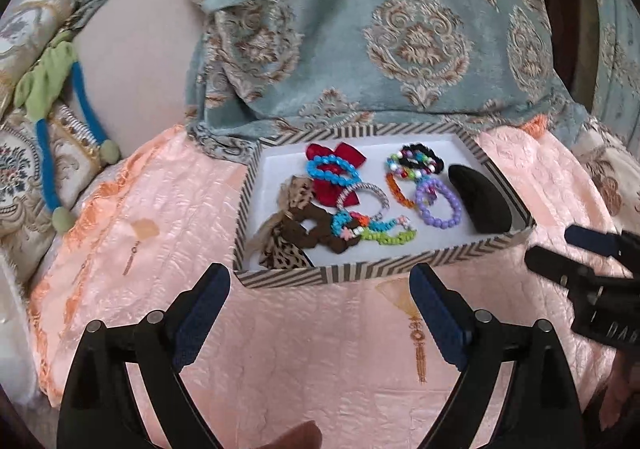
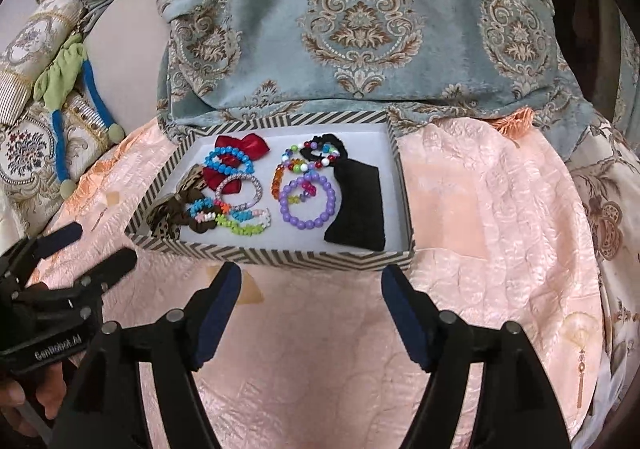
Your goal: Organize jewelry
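A striped shallow box [image 1: 380, 273] [image 2: 280, 255] with a white floor holds the jewelry: a red bow [image 1: 340, 173] [image 2: 244, 147], a blue bead bracelet [image 1: 332, 169] [image 2: 228, 161], a purple bead bracelet [image 1: 438, 205] [image 2: 308, 201], a black pouch [image 1: 480, 197] [image 2: 358, 205], brown and leopard scrunchies [image 1: 308, 229] [image 2: 176, 209] and several mixed bead bracelets. My left gripper [image 1: 320, 289] is open and empty in front of the box. My right gripper [image 2: 312, 285] is open and empty, just before the box's near wall.
The box rests on a peach quilted cloth [image 1: 300, 349] [image 2: 500, 209]. A blue patterned fabric [image 1: 380, 29] [image 2: 360, 17] hangs behind. A green and blue soft cord [image 1: 48, 89] [image 2: 68, 77] lies on embroidered cushions at the left.
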Demonstrator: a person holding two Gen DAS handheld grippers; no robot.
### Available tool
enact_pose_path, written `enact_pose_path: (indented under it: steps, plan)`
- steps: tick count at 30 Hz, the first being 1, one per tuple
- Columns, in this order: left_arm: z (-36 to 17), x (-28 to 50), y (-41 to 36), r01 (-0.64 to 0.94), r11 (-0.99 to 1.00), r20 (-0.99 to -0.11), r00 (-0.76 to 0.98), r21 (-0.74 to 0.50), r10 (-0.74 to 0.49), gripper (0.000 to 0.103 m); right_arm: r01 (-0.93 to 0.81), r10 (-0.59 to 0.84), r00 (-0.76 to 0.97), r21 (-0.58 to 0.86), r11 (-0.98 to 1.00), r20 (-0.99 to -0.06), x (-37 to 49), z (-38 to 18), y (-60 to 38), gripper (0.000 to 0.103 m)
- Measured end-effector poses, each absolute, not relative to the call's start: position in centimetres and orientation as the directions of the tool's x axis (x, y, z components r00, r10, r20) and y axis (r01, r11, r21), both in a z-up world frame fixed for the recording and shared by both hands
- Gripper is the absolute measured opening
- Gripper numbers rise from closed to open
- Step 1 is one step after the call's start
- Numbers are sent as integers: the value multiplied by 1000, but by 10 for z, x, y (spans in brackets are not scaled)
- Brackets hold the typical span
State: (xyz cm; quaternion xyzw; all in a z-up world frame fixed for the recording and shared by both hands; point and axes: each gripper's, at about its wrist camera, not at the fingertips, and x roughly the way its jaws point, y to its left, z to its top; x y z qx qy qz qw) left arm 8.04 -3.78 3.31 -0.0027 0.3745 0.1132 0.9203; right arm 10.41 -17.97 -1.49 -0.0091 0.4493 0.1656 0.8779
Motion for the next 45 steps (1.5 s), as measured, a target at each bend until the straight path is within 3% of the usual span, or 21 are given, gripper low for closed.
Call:
enact_pose_path:
  steps: [9, 45]
  plan:
    - [26, 78, -27, -263, 965, -717, 673, -4, 180, 78, -311, 266, 543, 103, 945, -797, 100, -17, -173, 76]
    - [18, 82, -38, -227, 974, -740, 653, 13, 162, 78, -327, 240, 569, 51, 944, -787, 97, -15, -165, 76]
